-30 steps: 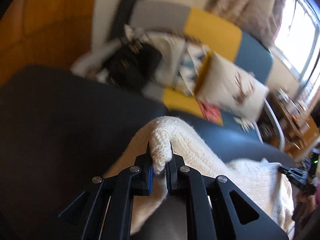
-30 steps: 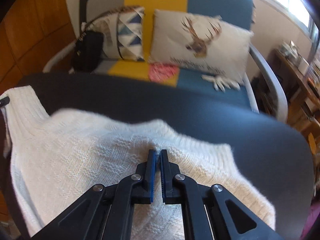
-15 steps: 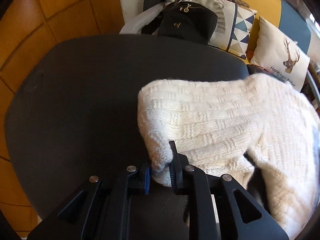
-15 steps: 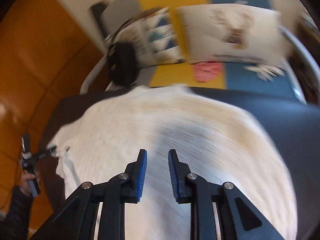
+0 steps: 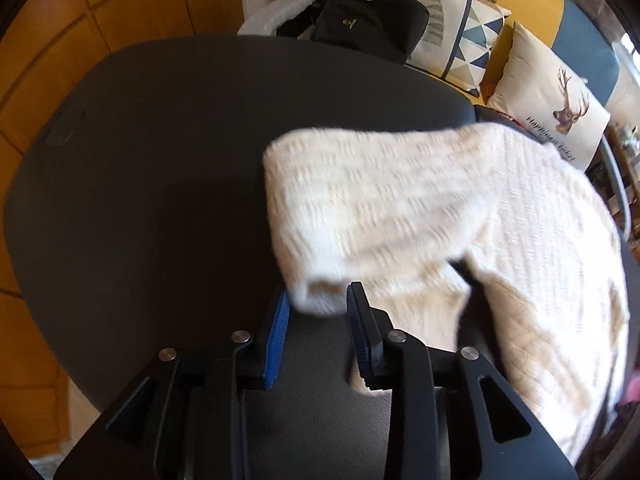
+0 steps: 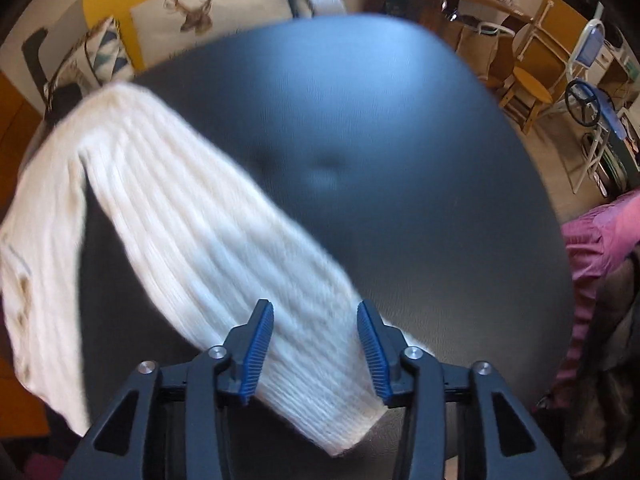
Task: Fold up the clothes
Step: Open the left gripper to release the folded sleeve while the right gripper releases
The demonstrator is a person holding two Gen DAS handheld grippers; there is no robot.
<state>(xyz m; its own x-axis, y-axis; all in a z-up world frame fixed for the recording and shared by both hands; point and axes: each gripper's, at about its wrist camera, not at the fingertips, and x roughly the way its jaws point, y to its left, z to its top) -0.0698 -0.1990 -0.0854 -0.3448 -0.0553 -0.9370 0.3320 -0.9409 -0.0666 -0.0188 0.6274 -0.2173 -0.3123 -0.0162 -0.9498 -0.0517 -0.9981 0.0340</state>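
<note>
A cream knit sweater (image 5: 400, 200) lies on the dark round table (image 5: 160, 160), with one sleeve folded across its body. That sleeve's cuff (image 5: 320, 292) sits between the blue pads of my left gripper (image 5: 318, 316). The jaws are opening and the pads no longer pinch the cuff. In the right wrist view the other sleeve (image 6: 192, 216) runs slantwise from upper left down to the near edge. My right gripper (image 6: 316, 336) hovers over its lower end, jaws opening wide, pads clear of the knit.
Behind the table (image 6: 380, 120) stands a yellow and blue sofa with a deer cushion (image 5: 552, 96), a triangle-patterned cushion and a black handbag (image 5: 368, 20). A wooden chair (image 6: 532, 80) and shelves stand at the far right. Pink cloth (image 6: 592, 240) hangs by the right edge.
Both grippers were shut on the sweater and have let go. The left laid the sleeve cuff down and opened. The right swung across to the other sleeve, opening wide.
</note>
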